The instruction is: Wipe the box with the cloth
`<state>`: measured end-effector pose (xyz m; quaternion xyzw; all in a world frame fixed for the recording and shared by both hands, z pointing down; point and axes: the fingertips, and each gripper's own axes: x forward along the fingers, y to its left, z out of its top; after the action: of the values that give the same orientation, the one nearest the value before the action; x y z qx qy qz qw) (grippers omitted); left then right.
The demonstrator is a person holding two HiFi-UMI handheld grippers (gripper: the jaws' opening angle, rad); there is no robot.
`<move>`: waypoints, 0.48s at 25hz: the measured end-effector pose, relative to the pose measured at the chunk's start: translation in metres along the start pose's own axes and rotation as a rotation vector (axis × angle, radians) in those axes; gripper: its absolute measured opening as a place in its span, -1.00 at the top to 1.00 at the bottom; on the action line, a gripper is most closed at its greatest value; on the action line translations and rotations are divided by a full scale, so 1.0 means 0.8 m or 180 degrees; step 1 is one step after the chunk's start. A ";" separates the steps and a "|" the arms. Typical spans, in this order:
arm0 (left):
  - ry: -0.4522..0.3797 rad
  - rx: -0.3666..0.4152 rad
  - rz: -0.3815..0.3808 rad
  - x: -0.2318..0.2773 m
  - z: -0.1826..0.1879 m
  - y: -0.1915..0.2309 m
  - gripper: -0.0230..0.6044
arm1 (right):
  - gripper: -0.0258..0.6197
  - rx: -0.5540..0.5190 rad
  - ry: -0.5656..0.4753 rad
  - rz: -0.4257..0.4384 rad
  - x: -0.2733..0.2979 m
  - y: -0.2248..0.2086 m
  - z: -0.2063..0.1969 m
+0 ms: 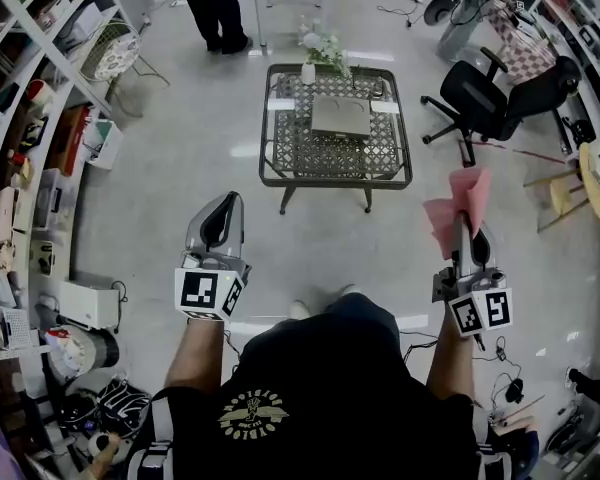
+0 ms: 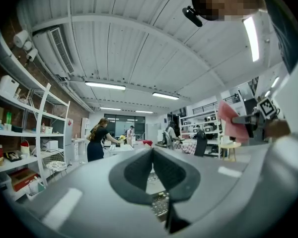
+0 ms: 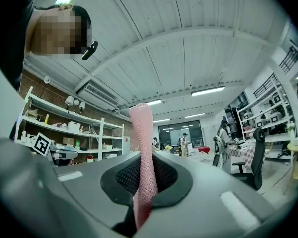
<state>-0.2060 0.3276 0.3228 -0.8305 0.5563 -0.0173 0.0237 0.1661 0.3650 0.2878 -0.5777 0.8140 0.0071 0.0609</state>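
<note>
A flat grey box (image 1: pixel 340 116) lies on a low wire-mesh table (image 1: pixel 280 158) some way ahead of me on the floor. My right gripper (image 1: pixel 467 226) is shut on a pink cloth (image 1: pixel 460 203), which sticks up from between its jaws. In the right gripper view the cloth (image 3: pixel 142 148) rises as a narrow strip from the right gripper (image 3: pixel 141 157). My left gripper (image 1: pixel 223 200) is shut with nothing in it; in its own view the left gripper (image 2: pixel 152 151) has its jaws meeting at the tip. Both grippers are held well short of the table, pointing up and forward.
A small vase of flowers (image 1: pixel 320 48) stands at the table's far edge. Black office chairs (image 1: pixel 490 98) and a wooden stool (image 1: pixel 590 178) are on the right, crowded shelves (image 1: pixel 30 168) along the left. A person (image 1: pixel 215 8) stands beyond the table.
</note>
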 end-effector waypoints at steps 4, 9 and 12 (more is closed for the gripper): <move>0.0033 -0.0049 -0.0015 0.011 -0.009 0.013 0.93 | 0.87 -0.0009 0.0012 -0.0018 0.012 0.002 0.000; 0.0036 -0.0028 -0.0034 0.030 -0.017 0.018 0.93 | 0.87 -0.0105 0.0033 -0.0020 0.027 0.000 -0.007; 0.0048 -0.0074 -0.0037 0.043 -0.019 0.025 0.93 | 0.87 -0.0125 0.0062 -0.0031 0.042 -0.005 -0.012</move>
<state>-0.2126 0.2880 0.3371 -0.8337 0.5518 -0.0172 0.0096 0.1577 0.3315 0.2940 -0.5827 0.8114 0.0171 0.0416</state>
